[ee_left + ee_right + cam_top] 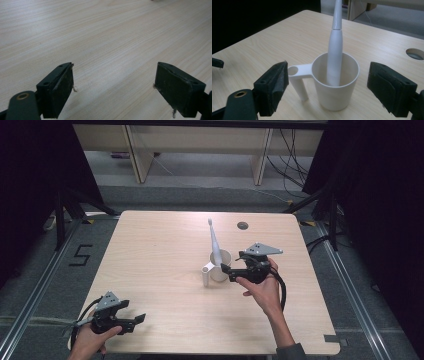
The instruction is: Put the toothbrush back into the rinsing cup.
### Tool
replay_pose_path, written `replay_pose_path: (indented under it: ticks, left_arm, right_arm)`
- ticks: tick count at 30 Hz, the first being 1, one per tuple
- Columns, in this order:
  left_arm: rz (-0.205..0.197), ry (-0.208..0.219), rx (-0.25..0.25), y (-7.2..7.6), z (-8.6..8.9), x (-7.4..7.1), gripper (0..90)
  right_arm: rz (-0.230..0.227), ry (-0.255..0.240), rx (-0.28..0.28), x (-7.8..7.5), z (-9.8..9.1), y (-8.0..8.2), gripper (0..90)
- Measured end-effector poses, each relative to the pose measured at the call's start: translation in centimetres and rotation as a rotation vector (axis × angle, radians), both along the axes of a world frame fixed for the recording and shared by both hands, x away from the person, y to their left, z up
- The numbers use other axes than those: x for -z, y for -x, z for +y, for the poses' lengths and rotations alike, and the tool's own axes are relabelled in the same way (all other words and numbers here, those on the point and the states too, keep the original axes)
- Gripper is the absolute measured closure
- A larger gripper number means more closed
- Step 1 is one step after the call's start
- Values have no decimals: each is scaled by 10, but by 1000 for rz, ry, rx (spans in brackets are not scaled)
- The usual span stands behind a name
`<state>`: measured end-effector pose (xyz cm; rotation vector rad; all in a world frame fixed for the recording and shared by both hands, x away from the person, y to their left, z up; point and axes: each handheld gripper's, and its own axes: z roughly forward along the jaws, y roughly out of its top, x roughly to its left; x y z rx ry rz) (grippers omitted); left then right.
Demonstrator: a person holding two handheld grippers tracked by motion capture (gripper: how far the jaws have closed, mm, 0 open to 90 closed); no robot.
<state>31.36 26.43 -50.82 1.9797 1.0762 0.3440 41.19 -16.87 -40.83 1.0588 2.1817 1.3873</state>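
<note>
My left gripper rests low near the left front corner of the light wooden table, jaws wide apart with nothing between. The white plastic cup with a handle stands mid-table; a white electric toothbrush leans inside. My right gripper is just beside the cup, jaws apart, not touching.

Probably a lab: black curtains, floor rails.
</note>
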Motion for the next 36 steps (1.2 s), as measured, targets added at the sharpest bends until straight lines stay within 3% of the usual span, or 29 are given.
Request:
replay_pose_path:
  ticks: [1, 2, 3, 9, 10, 12, 13, 14, 15, 17, 19, 22, 23, 25, 26, 27, 28, 30, 33, 34, 36]
  left_arm:
    - [7, -17, 10, 0, 1, 0, 150]
    - [3, -13, 8, 0, 1, 0, 150]
    - [3, -13, 8, 0, 1, 0, 149]
    - [5, -14, 11, 0, 2, 0, 150]
    - [3, -16, 11, 0, 1, -1, 149]
    - [2, -15, 11, 0, 1, -1, 149]
    - [-2, 23, -12, 0, -2, 0, 149]
    - [-7, 14, 1, 0, 0, 1, 149]
    - [-8, 19, -2, 0, -1, 1, 149]
    - [3, -17, 10, 0, 2, -1, 149]
    - [2, -15, 9, 0, 1, -1, 149]
    - [3, -16, 11, 0, 1, -1, 149]
    - [-1, 18, -9, 0, -1, 0, 149]
    - [-1, 21, -11, 0, -1, 1, 149]
    - [4, -18, 12, 0, 2, 0, 149]
    - [4, -8, 8, 0, 1, 0, 149]
    - [-1, 20, -10, 0, -2, 1, 149]
    - [-1, 21, -10, 0, -2, 1, 149]
    - [-8, 28, -8, 0, -2, 1, 148]
    - [0, 9, -1, 1, -1, 0, 149]
    - [-1, 14, -4, 1, -1, 0, 149]
  right_arm:
    - [8, 0, 5, 1, 0, 2, 180]
    - [-4, 1, -12, 2, -1, 1, 179]
    - [15, -2, -1, 3, -1, 3, 179]
    - [22, 20, 4, 3, -3, 8, 177]
    - [-6, 25, 0, 4, -4, 8, 177]
    - [3, 17, -14, 4, -4, 8, 177]
    - [15, 21, 2, 3, -4, 11, 177]
    - [-4, 25, -10, 3, -6, 12, 177]
    - [19, 11, -4, 2, -5, 14, 177]
    - [-1, 22, -7, 3, -7, 14, 177]
    - [14, 16, -9, 3, -9, 16, 177]
    - [-9, 20, -5, 4, -11, 16, 176]
    - [6, 14, 8, 5, -12, 19, 175]
    - [6, 29, -3, 5, -15, 20, 176]
    - [8, 27, -4, 6, -16, 20, 175]
    - [14, 13, -2, 8, -18, 22, 175]
    - [2, 36, 8, 7, -20, 23, 174]
    - [25, 28, 13, 8, -23, 26, 174]
    - [28, 26, 14, 10, -27, 28, 173]
    - [7, 37, 11, 11, -29, 28, 173]
    - [19, 38, 9, 12, -31, 30, 173]
